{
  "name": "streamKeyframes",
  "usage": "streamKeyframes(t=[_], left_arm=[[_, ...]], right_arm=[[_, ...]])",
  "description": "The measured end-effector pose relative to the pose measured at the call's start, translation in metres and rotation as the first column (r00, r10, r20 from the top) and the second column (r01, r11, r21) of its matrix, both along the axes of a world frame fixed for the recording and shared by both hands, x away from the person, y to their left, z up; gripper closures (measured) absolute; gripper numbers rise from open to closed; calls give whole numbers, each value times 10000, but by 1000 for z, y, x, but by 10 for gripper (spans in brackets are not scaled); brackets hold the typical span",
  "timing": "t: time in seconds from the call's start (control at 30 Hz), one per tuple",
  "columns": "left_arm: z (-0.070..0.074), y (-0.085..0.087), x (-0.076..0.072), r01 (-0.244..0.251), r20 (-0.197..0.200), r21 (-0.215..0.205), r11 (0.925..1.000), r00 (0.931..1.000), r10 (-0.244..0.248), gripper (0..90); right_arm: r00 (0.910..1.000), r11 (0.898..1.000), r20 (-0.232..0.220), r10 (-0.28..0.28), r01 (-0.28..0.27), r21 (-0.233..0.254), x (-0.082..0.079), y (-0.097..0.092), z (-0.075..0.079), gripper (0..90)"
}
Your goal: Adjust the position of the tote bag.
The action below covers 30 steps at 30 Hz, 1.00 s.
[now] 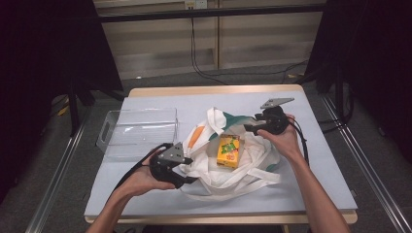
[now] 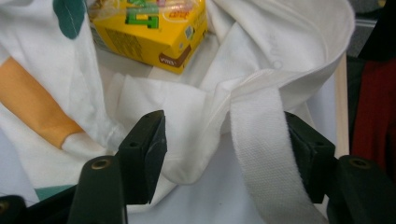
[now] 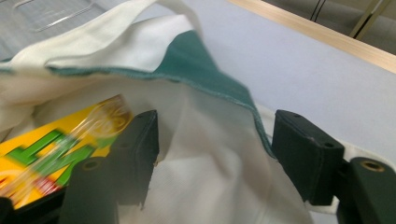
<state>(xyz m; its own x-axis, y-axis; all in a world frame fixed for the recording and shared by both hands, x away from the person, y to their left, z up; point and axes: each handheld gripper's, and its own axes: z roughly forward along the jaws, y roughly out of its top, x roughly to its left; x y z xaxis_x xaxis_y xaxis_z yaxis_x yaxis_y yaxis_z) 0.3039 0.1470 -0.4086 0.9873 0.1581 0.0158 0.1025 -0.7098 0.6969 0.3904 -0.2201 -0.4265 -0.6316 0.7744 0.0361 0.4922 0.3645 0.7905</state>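
Yellow carton (image 1: 229, 151) lying on the opened white tote bag (image 1: 252, 167) mid-table, apparently just out or not yet in; can't tell which. Left gripper (image 1: 190, 179) and right gripper (image 1: 248, 128) both spread wide, bag cloth loose between jaws, nothing gripped. Clear bin (image 1: 138, 131) at left holding nothing, probably next stop.

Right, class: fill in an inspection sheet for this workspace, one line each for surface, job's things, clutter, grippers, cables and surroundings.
Surface: pale grey mat on a wooden table.
Job's things: white tote bag lying slack, a yellow juice carton resting on it.
Clutter: clear plastic bin at the left, nothing seen inside.
Grippers: left gripper open, bag strap and cloth between its jaws; right gripper open astride the bag's green-edged rim.
Cables: black cable trailing from the left gripper; more on the floor behind.
Surroundings: dark curtains both sides, metal floor rails.
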Motion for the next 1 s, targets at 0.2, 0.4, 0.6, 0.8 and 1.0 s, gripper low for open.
streamKeyframes(t=[0.2, 0.4, 0.6, 0.8, 1.0], left_arm=[[6, 0, -2, 101, -3, -197, 9998, 9999, -101, 337], [15, -2, 3, -54, -178, -752, 9972, 9998, 41, 332], [30, -7, 13, -581, -166, -1288, 9900, 9983, 564, 344], [24, -20, 40, -1618, -107, -1110, 9806, 9868, 1617, 445], [10, -41, 71, -2512, -213, -659, 9657, 9679, 2504, 461]], right_arm=[[9983, 9988, 315, 481, -481, 18, -28, 0, 5, 311], [9954, 9955, 338, 894, -904, 292, -45, -5, 11, 322], [9765, 9750, -97, 2154, -2144, 590, -66, 6, 6, 449], [9430, 9396, -310, 3315, -3269, 1014, -89, 21, 7, 522], [9212, 9186, -445, 3865, -3801, 1081, -105, 23, 6, 496]])
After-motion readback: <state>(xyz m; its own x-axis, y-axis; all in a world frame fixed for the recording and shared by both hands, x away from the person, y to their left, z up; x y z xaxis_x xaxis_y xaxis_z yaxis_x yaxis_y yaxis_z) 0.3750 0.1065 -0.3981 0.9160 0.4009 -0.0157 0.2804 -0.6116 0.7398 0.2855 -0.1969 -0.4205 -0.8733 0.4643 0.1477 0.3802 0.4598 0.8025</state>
